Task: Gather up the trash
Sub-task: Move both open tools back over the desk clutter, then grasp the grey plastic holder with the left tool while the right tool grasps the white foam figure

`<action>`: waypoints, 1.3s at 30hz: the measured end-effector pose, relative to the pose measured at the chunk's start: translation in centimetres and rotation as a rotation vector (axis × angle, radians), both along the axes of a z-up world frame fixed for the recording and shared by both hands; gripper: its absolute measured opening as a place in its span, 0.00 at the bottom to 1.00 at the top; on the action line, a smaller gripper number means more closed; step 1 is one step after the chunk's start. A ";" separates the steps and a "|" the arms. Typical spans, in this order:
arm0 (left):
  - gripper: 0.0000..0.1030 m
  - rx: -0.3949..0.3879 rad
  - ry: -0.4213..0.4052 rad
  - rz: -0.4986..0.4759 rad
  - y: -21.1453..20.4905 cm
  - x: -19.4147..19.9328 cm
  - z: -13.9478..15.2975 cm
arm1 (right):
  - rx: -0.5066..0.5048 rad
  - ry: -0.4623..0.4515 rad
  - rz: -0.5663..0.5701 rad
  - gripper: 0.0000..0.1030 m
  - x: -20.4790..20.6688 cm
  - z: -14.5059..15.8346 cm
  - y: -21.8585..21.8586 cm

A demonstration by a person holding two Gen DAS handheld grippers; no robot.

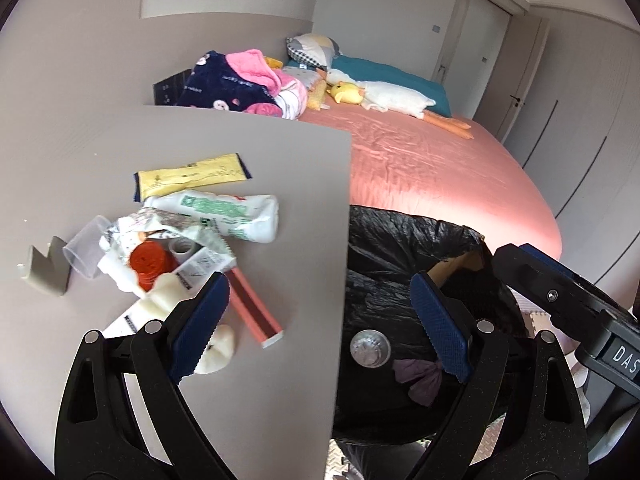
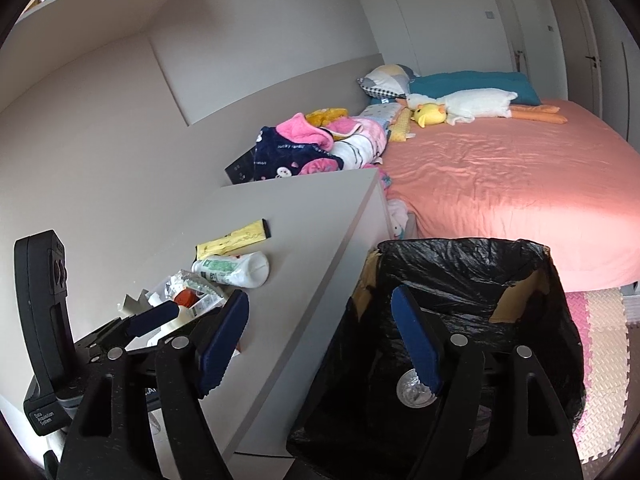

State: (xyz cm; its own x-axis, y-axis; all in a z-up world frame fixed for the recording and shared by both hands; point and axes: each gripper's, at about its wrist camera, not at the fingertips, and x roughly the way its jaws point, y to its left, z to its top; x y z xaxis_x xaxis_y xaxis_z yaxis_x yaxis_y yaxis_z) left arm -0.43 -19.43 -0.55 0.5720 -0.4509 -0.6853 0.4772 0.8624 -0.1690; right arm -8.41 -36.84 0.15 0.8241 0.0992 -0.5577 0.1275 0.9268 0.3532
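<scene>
Trash lies heaped on the grey table top (image 1: 280, 380): a yellow wrapper (image 1: 192, 176), a white and green wrapper (image 1: 224, 212), a clear cup (image 1: 84, 254), a red cap (image 1: 150, 262) and a pink box (image 1: 256, 314). My left gripper (image 1: 320, 328) hovers open and empty over the table's right edge. Beside the table stands a bin lined with a black bag (image 2: 460, 276); a silver foil lid (image 2: 410, 392) and a purple wrapper (image 1: 420, 376) lie inside. My right gripper (image 2: 320, 340) is open above the bin's near left rim, holding nothing.
A bed with a pink sheet (image 2: 500, 184) fills the space behind the bin, with blankets (image 2: 304, 148) and plush toys (image 2: 468, 106) along its head. A grey bracket (image 1: 44, 268) sits left of the trash. Foam floor mats (image 2: 600, 320) lie right of the bin.
</scene>
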 end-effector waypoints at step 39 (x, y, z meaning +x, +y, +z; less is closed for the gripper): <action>0.86 0.133 0.011 0.460 18.9 8.2 -4.0 | -0.116 0.135 0.375 0.70 8.8 -5.1 15.3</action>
State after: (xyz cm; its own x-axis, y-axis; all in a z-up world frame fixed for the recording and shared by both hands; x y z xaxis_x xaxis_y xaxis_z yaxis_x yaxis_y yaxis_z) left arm 7.80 -0.50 -4.53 0.6837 -0.0605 -0.7272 0.0397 0.9982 -0.0458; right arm 0.34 -21.54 -4.95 0.6616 0.3091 -0.6832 -0.1888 0.9504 0.2471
